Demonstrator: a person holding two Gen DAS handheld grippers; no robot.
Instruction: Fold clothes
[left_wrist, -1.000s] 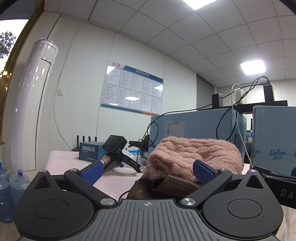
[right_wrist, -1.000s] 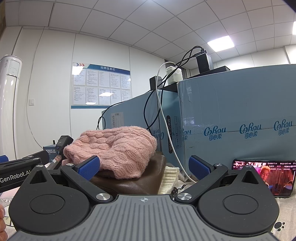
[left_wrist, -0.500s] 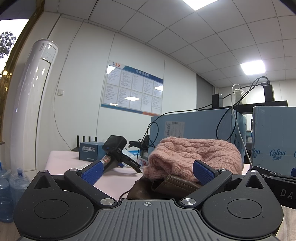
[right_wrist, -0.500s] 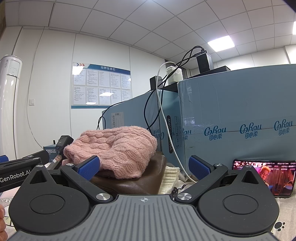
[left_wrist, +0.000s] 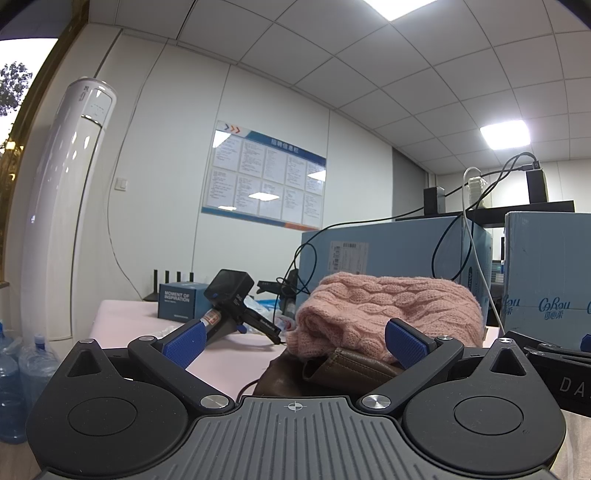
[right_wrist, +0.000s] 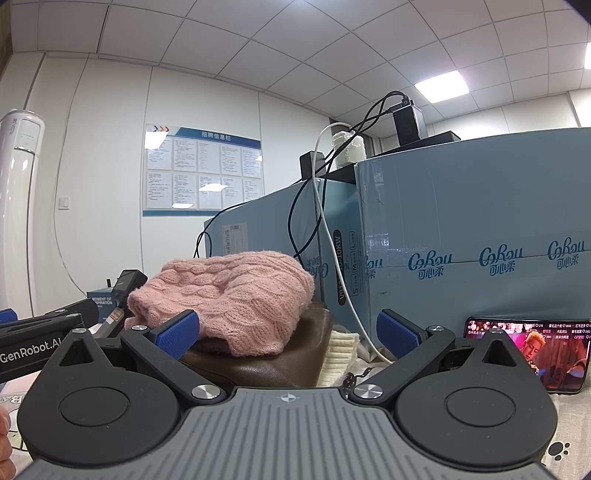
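Observation:
A folded pink cable-knit sweater (left_wrist: 388, 310) (right_wrist: 236, 295) lies on top of a brown leather garment (left_wrist: 343, 373) (right_wrist: 280, 354). A cream knit piece (right_wrist: 341, 350) peeks out to the right of the brown one. My left gripper (left_wrist: 295, 343) is open, low and in front of the pile, its blue pads wide apart with nothing between them. My right gripper (right_wrist: 288, 332) is open too, level with the pile's front, and holds nothing. The left gripper's black body (right_wrist: 33, 343) shows at the left edge of the right wrist view.
Large blue cardboard boxes (right_wrist: 472, 258) (left_wrist: 391, 251) with cables stand right behind the pile. A phone (right_wrist: 524, 354) playing video leans at the right. A black handheld camera device (left_wrist: 232, 299) and a small blue box (left_wrist: 181, 301) sit on the pink table (left_wrist: 125, 321) at the left.

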